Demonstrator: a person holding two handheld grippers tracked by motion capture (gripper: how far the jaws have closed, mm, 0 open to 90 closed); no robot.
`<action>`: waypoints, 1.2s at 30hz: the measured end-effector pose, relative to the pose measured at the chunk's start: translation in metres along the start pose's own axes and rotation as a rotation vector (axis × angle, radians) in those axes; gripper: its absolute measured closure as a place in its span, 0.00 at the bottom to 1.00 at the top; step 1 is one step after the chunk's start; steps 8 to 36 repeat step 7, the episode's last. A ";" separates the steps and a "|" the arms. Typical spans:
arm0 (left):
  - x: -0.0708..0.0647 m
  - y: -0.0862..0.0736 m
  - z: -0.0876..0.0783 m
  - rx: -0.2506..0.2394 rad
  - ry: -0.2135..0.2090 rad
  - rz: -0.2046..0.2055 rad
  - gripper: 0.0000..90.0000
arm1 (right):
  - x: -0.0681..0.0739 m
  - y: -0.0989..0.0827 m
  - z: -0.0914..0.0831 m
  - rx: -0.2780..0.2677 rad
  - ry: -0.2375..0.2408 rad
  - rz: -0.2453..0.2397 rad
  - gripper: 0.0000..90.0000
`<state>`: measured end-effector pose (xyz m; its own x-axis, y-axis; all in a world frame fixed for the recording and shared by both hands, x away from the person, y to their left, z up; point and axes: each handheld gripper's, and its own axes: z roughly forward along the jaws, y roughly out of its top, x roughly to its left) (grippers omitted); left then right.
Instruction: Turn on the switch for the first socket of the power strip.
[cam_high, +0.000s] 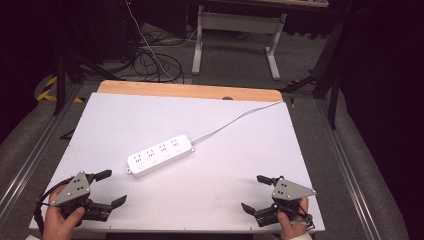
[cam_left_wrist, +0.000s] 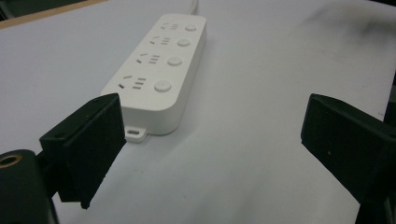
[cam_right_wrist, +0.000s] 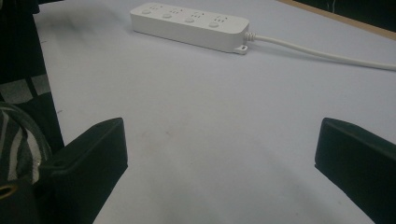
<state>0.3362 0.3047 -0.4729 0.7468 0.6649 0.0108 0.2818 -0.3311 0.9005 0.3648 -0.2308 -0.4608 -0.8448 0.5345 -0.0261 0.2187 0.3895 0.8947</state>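
The power strip (cam_high: 160, 155) is seen untouched at 1 o'clock of the spread-open left gripper (cam_high: 111, 188) and 10 o'clock of the spread-open right gripper (cam_high: 253, 193).

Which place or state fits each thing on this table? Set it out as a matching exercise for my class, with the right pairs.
Things:
1. power strip
2. left claw
3. right claw
4. white cable

Places or states:
A. open, at the table's near right corner
B. runs from the strip to the far right edge
C. lies mid-table, four sockets up
D. open, at the table's near left corner

Pairs: 1-C, 2-D, 3-A, 4-B
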 end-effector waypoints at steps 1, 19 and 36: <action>0.000 -0.002 0.000 0.004 0.005 -0.008 0.08 | 0.000 0.000 0.000 0.000 0.000 -0.002 0.04; 0.002 -0.001 0.001 0.000 0.007 -0.050 0.08 | -0.001 0.000 0.000 0.001 -0.002 0.001 0.04; 0.002 -0.001 0.001 0.000 0.007 -0.050 0.08 | -0.001 0.000 0.000 0.001 -0.002 0.001 0.04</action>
